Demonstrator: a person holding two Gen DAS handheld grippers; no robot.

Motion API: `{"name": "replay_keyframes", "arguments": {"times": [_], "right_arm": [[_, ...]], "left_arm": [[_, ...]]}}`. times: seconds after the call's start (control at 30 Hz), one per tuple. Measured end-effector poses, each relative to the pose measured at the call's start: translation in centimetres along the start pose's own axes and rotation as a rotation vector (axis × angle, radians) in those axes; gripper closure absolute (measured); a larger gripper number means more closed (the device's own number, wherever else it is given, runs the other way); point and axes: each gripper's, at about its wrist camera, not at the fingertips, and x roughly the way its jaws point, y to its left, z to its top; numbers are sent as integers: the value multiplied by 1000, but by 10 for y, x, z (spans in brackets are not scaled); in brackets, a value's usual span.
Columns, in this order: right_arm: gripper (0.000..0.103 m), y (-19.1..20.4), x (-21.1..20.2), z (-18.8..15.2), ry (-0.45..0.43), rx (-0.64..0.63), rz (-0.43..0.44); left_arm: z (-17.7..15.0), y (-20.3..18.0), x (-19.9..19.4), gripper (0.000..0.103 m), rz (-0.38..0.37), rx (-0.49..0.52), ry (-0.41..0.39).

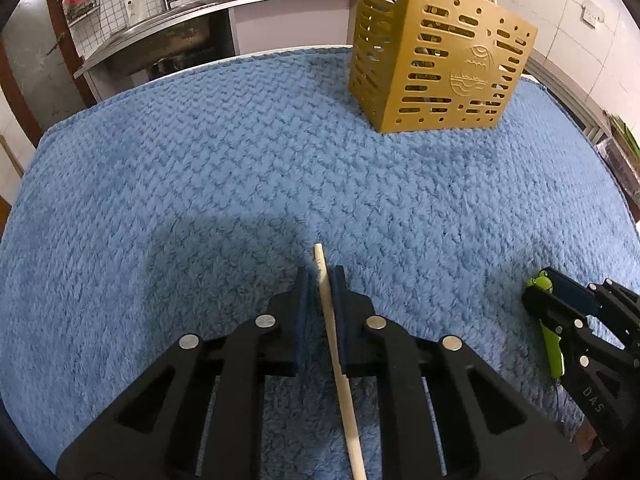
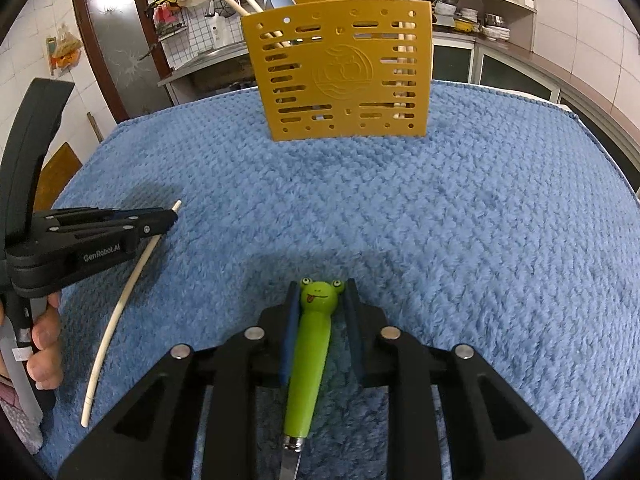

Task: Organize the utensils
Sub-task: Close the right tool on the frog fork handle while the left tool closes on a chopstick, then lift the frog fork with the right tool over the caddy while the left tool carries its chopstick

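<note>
Both claws hold something: my left claw (image 1: 321,280) pinches a thin pale wooden chopstick (image 1: 338,364), my right claw (image 2: 320,292) squeezes a green frog-headed utensil (image 2: 310,356). Each lies on the fluffy blue towel (image 1: 240,152), well apart from the gold holey holder (image 2: 340,76). That skinny chopstick could slip when lifted.

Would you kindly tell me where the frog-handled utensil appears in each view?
Left wrist view: frog-handled utensil at the far right edge, in the right tongs.
Right wrist view: bottom centre, between those tongs' pads.
Shared landmark: the gold utensil holder on the blue towel.
</note>
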Motion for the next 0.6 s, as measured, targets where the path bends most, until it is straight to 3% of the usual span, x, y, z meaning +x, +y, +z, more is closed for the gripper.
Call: {"name": "replay_keyframes", "arguments": {"times": [0.6], "right_arm": [[81, -11, -15, 6, -57, 40, 46]], "left_arm": [[0, 10, -17, 98, -48, -72, -73]]}}
